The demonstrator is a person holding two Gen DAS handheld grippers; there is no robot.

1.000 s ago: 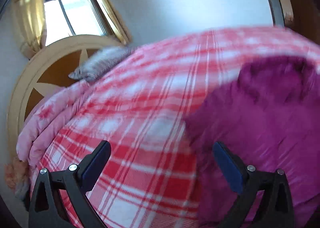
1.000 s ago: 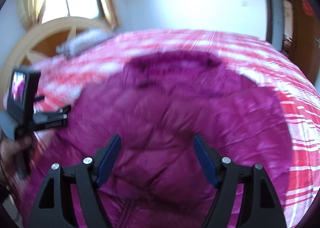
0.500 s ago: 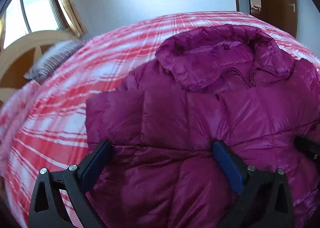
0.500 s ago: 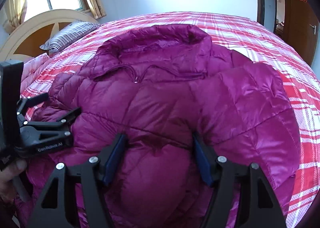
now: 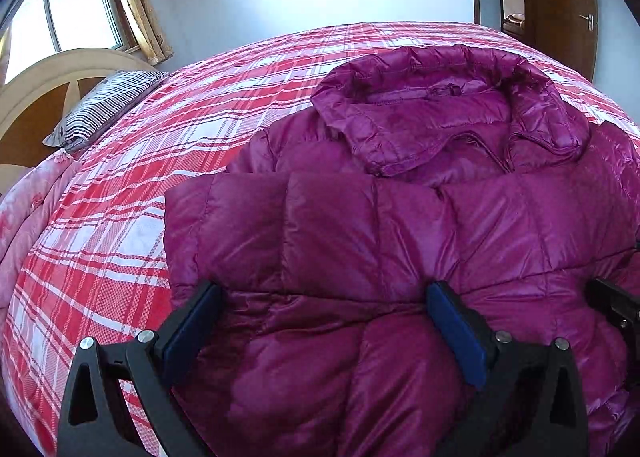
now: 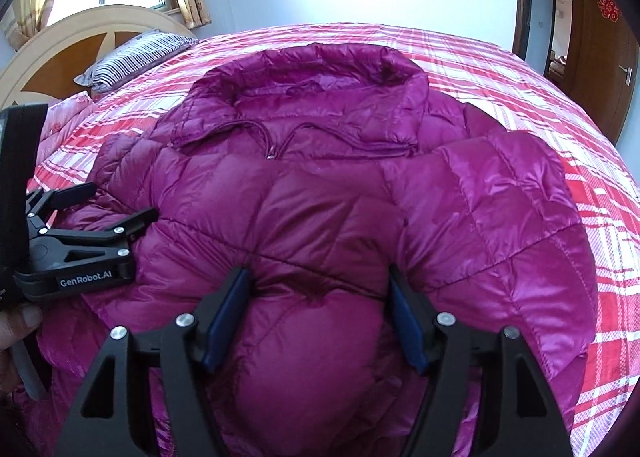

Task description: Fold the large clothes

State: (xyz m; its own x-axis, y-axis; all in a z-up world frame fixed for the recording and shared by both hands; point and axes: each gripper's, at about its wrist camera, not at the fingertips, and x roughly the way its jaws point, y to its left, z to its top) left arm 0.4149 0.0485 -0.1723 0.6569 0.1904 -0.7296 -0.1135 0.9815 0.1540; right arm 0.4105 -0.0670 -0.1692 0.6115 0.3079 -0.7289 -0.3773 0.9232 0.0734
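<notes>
The magenta down jacket (image 6: 320, 197) lies front-up in the middle of the bed (image 5: 168, 129), collar toward its far edge. Both sleeves look already folded across the chest, though the puffy fabric makes that hard to confirm. The left tool (image 5: 320, 333) and right tool (image 6: 316, 313) are spread wide, pressing on the body, gripping nothing. The lengthwise fold remains.

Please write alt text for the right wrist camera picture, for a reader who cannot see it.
An open right gripper straddles a bulge of a shiny magenta quilted down jacket lying on a red and white plaid bedspread. The left gripper rests open at the jacket's left side.
</notes>
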